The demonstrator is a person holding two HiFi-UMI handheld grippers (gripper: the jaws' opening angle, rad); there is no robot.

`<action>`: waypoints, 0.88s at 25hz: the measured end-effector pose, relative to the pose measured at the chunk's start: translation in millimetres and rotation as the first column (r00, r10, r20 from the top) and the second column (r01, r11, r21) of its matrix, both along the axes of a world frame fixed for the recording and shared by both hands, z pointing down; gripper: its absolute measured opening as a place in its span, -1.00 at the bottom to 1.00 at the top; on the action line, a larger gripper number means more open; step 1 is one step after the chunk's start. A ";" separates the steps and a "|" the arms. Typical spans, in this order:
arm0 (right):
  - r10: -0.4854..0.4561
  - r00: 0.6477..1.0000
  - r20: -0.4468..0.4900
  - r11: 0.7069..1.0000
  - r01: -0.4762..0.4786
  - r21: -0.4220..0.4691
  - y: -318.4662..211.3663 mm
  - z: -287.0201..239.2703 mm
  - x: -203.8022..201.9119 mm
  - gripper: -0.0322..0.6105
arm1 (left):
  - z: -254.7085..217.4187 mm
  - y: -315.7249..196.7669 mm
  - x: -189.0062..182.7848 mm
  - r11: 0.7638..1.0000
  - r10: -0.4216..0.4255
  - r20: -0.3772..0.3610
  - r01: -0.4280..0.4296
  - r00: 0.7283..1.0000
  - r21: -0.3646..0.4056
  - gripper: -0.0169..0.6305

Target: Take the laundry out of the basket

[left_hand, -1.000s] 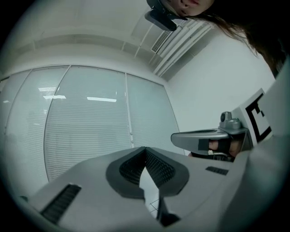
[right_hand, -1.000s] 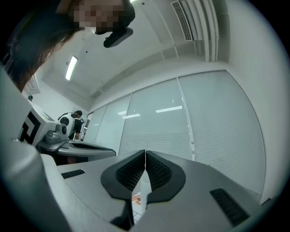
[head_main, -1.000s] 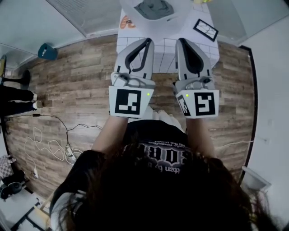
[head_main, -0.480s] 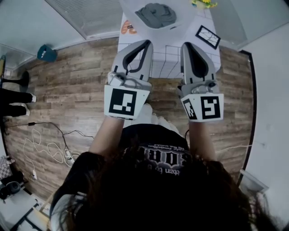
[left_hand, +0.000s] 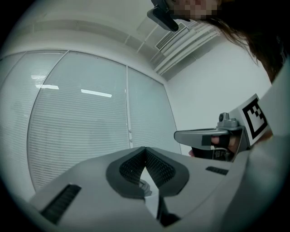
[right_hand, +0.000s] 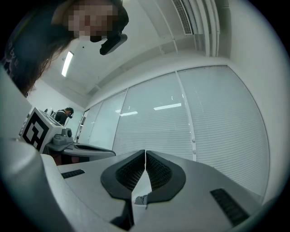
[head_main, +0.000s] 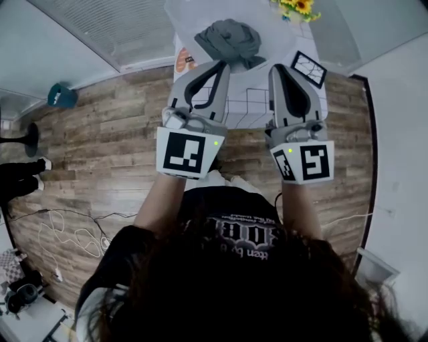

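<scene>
Evidently this is the approach: left gripper (head_main: 218, 65) and right gripper (head_main: 279, 69) are both closed and empty. The grey laundry (head_main: 231, 39) lies just ahead of their tips, in the pale basket (head_main: 184, 17). The next move likely calls for opening the jaws and reaching forward.

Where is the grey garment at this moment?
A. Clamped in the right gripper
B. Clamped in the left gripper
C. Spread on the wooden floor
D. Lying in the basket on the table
D: the grey garment sits bunched in the basket on the table, while the left gripper and the right gripper are both shut with nothing between their jaws.
</scene>
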State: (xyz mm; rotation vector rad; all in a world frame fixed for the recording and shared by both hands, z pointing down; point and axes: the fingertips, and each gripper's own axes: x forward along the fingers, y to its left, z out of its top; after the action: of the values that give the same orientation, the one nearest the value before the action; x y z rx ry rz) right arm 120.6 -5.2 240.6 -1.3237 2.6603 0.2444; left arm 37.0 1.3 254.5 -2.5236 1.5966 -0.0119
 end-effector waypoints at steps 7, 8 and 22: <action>0.054 0.999 0.009 0.998 -0.054 0.016 -50.2 -8.7 -16.1 -0.81 | -7.9 -59.0 -24.8 0.999 0.032 0.003 -0.032 0.999 0.013 -0.95; 0.060 0.998 0.011 0.998 -0.060 0.017 -56.2 -9.2 -18.3 -0.81 | -8.3 -65.7 -27.1 0.999 0.039 0.007 -0.039 0.999 0.014 -0.95; 0.096 0.995 0.032 0.995 -0.096 0.018 -112.7 -16.5 -21.8 -0.81 | -7.4 -125.7 -25.0 0.995 0.104 0.051 -0.104 0.993 -0.008 -0.95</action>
State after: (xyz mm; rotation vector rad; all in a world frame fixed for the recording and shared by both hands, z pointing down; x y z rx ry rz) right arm 98.8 -117.9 224.1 -1.4395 2.5654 0.2588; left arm 12.0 -124.4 247.1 -2.5851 1.4466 -0.0677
